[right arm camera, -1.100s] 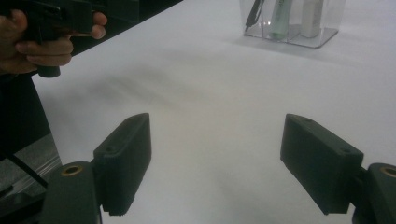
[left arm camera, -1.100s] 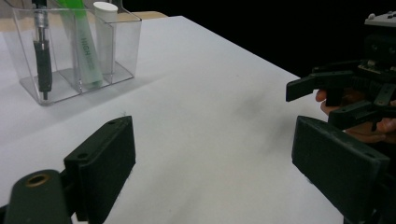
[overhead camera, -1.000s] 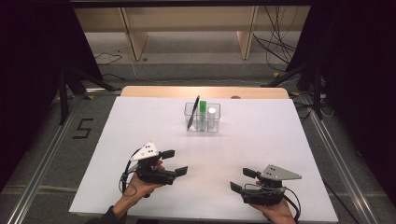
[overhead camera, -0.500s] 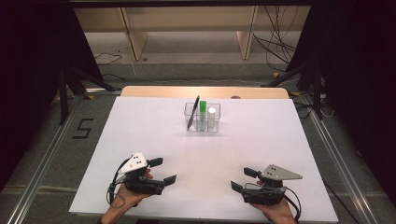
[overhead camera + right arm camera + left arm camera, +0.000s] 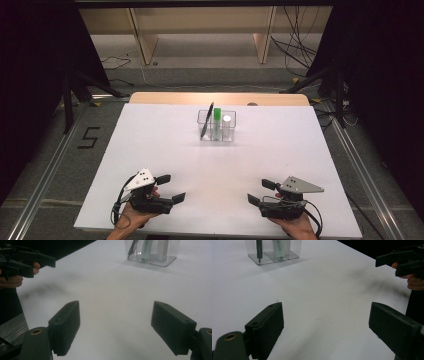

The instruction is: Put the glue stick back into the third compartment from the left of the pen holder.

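Clear 3-compartment holder (image 5: 216,126) standing upright on the far half of the white table (image 5: 150,145), near its centre line and well inside every edge. The holder carries a dark pen (image 5: 206,120) leaning in the left compartment, a green tube (image 5: 217,119) in the middle and a white tube (image 5: 227,125) at the right. A broad bare stretch of tabletop separates the holder from both grippers. The left gripper (image 5: 170,188) sits near the front edge at the left, the right gripper (image 5: 261,192) near the front edge at the right, the 2 well apart from each other. Both grip nothing: each pair of jaws stands spread wide, with bare table between them in the left and right gripper views. Compared with 1 second before, the left gripper has drawn back toward the front edge and leftward; the right gripper has held its place. Each hand wraps its gripper from below, with the jaws pointing inward and forward.
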A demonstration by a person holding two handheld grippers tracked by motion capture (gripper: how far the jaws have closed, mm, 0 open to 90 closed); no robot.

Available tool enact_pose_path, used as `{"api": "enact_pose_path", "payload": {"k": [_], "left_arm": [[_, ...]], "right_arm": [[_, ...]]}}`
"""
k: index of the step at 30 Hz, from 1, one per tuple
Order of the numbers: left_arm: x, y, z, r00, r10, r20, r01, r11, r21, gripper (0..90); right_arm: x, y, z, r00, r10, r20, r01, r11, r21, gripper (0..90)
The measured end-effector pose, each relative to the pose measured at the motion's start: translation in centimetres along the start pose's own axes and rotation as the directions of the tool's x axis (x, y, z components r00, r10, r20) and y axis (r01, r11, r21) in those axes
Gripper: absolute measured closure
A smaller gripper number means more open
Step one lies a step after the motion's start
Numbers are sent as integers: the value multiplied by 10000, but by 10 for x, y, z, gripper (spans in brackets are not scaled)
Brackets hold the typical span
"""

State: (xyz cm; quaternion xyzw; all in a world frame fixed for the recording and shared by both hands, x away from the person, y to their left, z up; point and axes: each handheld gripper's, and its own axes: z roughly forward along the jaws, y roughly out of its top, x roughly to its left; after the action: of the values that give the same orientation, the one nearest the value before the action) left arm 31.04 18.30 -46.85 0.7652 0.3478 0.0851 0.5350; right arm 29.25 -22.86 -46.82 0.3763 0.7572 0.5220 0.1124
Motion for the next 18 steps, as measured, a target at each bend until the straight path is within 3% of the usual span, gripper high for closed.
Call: {"api": "enact_pose_path", "payload": {"k": [18], "left_arm": [[2,1,0,10000,-70,-44,69,9998,-172,123]], "right_arm": [[0,0,0,10000,-32,-15,32,10000,-2,239]]}}
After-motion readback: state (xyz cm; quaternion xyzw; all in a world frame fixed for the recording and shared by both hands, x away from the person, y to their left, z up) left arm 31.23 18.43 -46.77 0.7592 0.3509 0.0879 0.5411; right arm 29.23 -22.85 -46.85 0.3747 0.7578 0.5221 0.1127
